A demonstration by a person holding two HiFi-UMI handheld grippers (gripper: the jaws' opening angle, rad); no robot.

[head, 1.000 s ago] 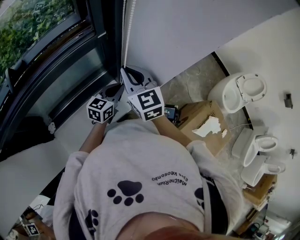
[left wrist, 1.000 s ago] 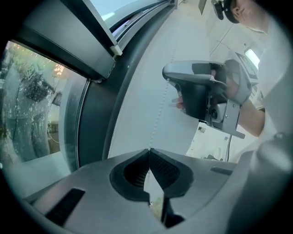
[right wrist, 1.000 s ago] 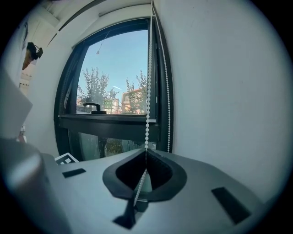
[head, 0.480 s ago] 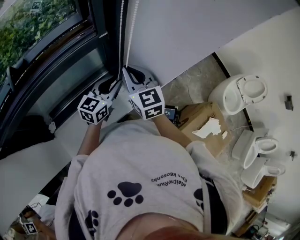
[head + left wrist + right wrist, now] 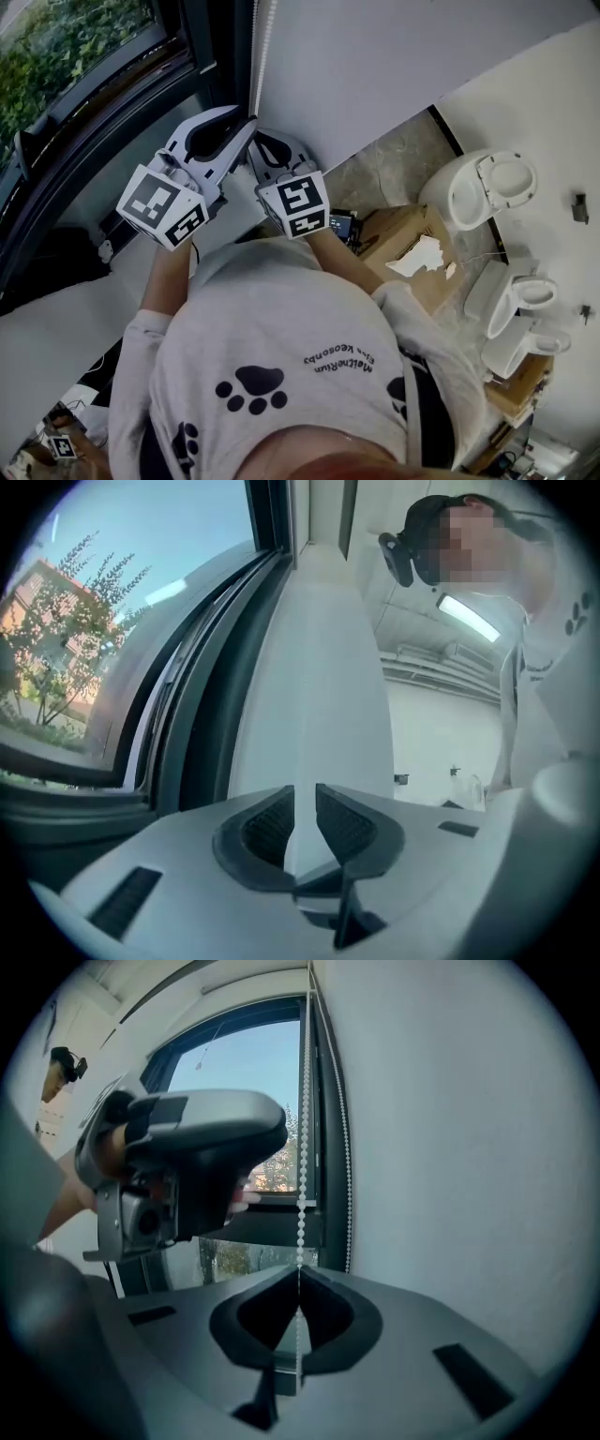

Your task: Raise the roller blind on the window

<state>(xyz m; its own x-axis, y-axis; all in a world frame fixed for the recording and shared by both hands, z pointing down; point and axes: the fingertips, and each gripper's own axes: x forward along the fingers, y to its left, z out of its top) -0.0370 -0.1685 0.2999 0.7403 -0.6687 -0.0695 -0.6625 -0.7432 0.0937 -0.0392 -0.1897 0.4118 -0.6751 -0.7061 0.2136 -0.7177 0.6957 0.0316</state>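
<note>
The white bead chain (image 5: 302,1147) hangs down the dark window frame (image 5: 211,56) beside the white wall. My right gripper (image 5: 298,1279) is shut on this chain, which runs straight into its closed jaws; a second strand (image 5: 346,1176) hangs just to the right. My left gripper (image 5: 248,124) is raised above and left of the right gripper (image 5: 255,142), pointing at the chain. Its jaws (image 5: 305,808) have just been closing and stand a narrow gap apart; I see no chain between them. The blind itself is out of view.
Greenery shows through the window glass (image 5: 75,47). A pale sill (image 5: 150,258) runs below it. On the floor at right stand a cardboard box (image 5: 403,246) and several white toilets (image 5: 478,183). The person's grey sweatshirt (image 5: 281,356) fills the foreground.
My left gripper has risen from beside the right gripper to well above it, close to the chain. The right gripper has stayed where it was, shut on the chain.
</note>
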